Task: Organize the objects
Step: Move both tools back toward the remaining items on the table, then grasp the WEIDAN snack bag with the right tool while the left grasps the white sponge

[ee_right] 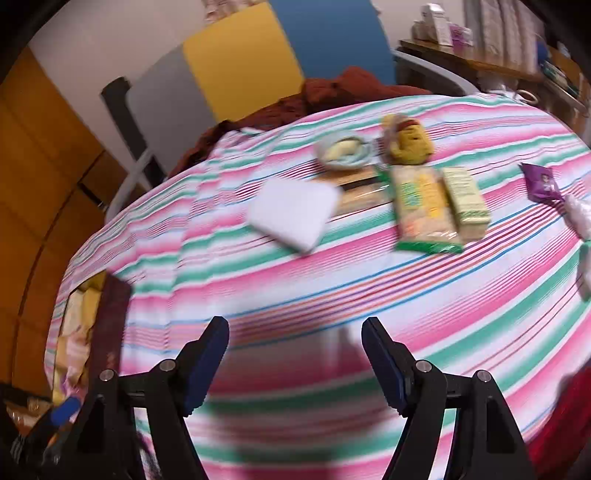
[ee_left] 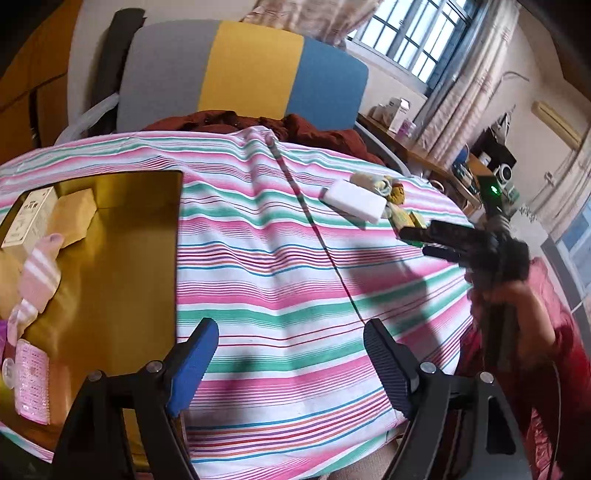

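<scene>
The left gripper [ee_left: 291, 354] and right gripper [ee_right: 295, 350] are both spread wide and empty above the striped desk [ee_left: 280, 258]. The white block [ee_right: 293, 214], snack pack [ee_right: 424, 210] and green box [ee_right: 465, 195] lie far right. The tray [ee_left: 122, 258] sits near left.

A lived-in room of a home — a bench [ee_left: 280, 258] under a striped cloth, a grey, yellow and blue chair [ee_left: 243, 70] behind it with a dark red garment [ee_left: 317, 127] on its seat. A barred window [ee_left: 417, 33] with curtains [ee_left: 465, 99] — and a cluttered wooden shelf [ee_left: 424, 155] beneath — completes it.
</scene>
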A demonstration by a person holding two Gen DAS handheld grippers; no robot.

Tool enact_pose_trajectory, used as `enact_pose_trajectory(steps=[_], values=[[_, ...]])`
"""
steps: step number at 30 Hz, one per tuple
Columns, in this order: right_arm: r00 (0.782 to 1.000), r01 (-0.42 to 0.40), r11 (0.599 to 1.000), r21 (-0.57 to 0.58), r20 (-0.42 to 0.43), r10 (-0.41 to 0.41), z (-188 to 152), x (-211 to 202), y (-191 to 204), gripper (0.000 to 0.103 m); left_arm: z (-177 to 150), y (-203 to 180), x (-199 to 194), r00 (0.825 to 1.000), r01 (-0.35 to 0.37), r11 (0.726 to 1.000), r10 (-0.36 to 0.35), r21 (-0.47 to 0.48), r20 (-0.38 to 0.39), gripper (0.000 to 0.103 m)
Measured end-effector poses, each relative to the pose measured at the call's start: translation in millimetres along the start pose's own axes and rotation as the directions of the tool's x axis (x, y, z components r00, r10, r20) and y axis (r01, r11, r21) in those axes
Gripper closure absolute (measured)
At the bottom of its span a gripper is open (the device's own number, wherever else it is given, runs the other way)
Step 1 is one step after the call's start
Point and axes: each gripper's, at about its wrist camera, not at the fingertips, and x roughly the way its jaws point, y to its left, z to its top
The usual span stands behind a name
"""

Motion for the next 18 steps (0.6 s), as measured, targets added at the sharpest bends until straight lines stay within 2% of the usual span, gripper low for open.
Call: enact_pose_trajectory(steps=[3,6,9,11,17,18], values=[[0.999,0.036,0.999,-0.006,0.005,-0.036,15.1,10.0,-17.6,0.028,-0.8,-3.8,2.3,1.000,-0.004,1.000,0.004,0.010,-0.015,0.021],[0.999,0.037,0.999,-0.004,0.015,-0.037,34.0,23.3,-34.5,0.030,-1.6,-8.0,6.8,0.999,-0.014,1.000,0.015,0.023,-0.032,0.021],[0.995,0.099,0.994,0.037,0.016,-0.100,51.6,38.5,-54.6,0.030,-2.3,-11.9,10.8,0.998,-0.025,0.999,0.027,0.040,-0.048,0.021],[0.990,0.129,0.990,0.061,0.047,-0.132,60.7,41.2,-67.3,0.031,-2.0,-14.1,15.1,0.998,-0.033,0.998,0.036,0.050,-0.058,0.021],[0.981,0.186,0.982,0.035,0.047,-0.187,72.5,51.4,-79.5,0.031,6.3,-24.4,37.8,0.995,-0.041,0.997,0.047,0.059,-0.094,0.021],[0.983,0.176,0.984,0.043,0.054,-0.178,75.3,49.8,-80.8,0.031,8.4,-27.3,40.5,0.995,-0.041,0.997,0.047,0.063,-0.093,0.021]])
